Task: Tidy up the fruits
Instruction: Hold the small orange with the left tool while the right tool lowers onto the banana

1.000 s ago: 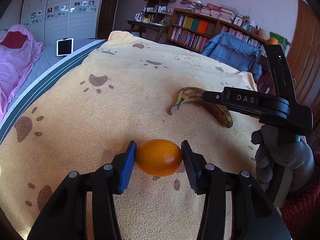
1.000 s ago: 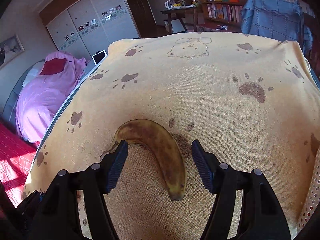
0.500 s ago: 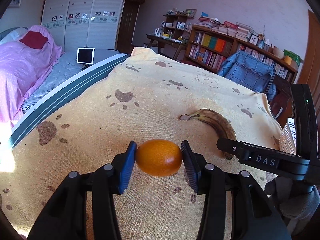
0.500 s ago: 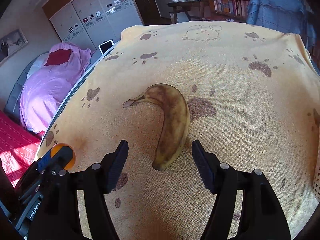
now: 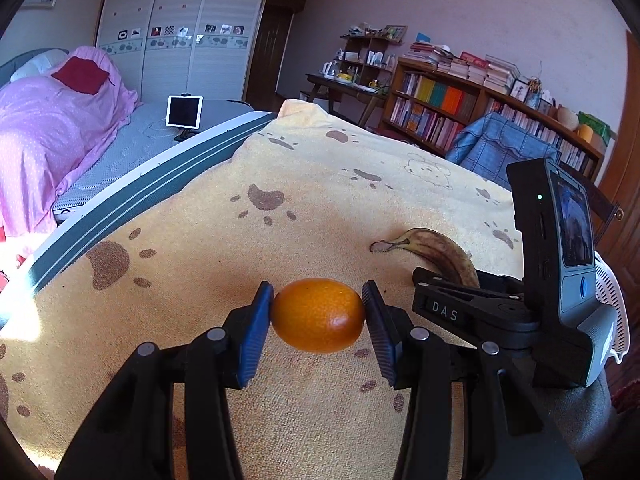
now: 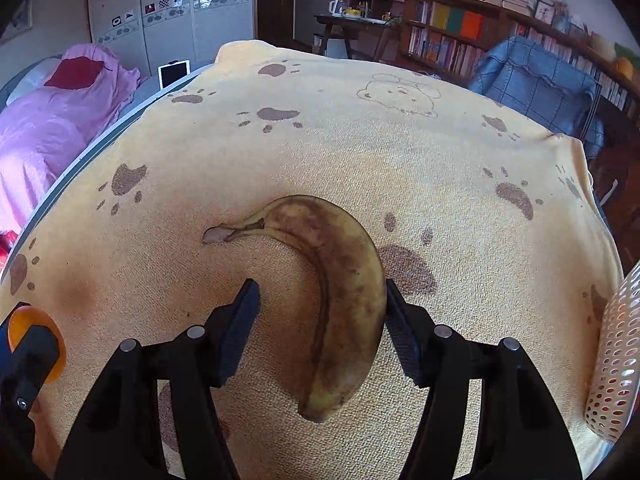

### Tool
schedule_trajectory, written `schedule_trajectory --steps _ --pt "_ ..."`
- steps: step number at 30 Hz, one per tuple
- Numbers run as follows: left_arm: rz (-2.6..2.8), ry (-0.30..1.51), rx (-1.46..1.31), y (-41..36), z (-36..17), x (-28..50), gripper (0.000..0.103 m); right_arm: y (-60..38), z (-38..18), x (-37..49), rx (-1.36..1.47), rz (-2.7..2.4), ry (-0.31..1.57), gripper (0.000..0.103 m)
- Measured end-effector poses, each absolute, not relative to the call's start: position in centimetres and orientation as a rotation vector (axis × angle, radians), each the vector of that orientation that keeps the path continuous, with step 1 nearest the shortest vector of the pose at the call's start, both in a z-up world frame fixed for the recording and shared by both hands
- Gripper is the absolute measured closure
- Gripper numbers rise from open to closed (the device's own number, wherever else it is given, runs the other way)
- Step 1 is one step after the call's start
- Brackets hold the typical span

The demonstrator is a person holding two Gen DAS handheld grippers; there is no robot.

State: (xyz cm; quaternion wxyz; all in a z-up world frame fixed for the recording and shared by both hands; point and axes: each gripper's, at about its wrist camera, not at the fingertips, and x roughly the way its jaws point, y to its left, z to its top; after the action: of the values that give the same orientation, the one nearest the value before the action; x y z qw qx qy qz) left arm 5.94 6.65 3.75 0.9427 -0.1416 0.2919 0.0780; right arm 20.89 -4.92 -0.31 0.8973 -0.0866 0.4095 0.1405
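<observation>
Narrowing right fingers (image 6: 322, 304) now straddle the banana (image 6: 340, 300) — left fingers (image 5: 318, 320) still clench the orange (image 5: 318, 320).

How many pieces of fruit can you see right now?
2. A round orange fruit is clamped in the left gripper. A brown-spotted yellow banana lies on the yellow paw-print blanket, between the right gripper's closing fingers. The white perforated basket may hide more.
</observation>
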Motion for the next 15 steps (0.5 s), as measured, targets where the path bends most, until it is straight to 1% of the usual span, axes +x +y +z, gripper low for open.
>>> schedule_trajectory --steps 2,4,6,15 --pt "0.155 0.601 -0.289 6.6 3.7 6.1 0.057 -5.2 -0.3 20.8 -0.171 0.282 0.848 0.050" --pt "0.151 0.606 -0.290 6.5 3.6 6.1 0.056 -5.5 -0.2 20.7 -0.162 0.270 0.850 0.062" --pt "0.154 0.608 -0.296 6.7 3.6 6.2 0.057 -5.8 -0.1 20.5 -0.157 0.267 0.850 0.068" --pt "0.141 0.598 -0.273 6.3 3.6 6.1 0.057 -7.2 0.2 17.7 -0.114 0.262 0.872 0.072"
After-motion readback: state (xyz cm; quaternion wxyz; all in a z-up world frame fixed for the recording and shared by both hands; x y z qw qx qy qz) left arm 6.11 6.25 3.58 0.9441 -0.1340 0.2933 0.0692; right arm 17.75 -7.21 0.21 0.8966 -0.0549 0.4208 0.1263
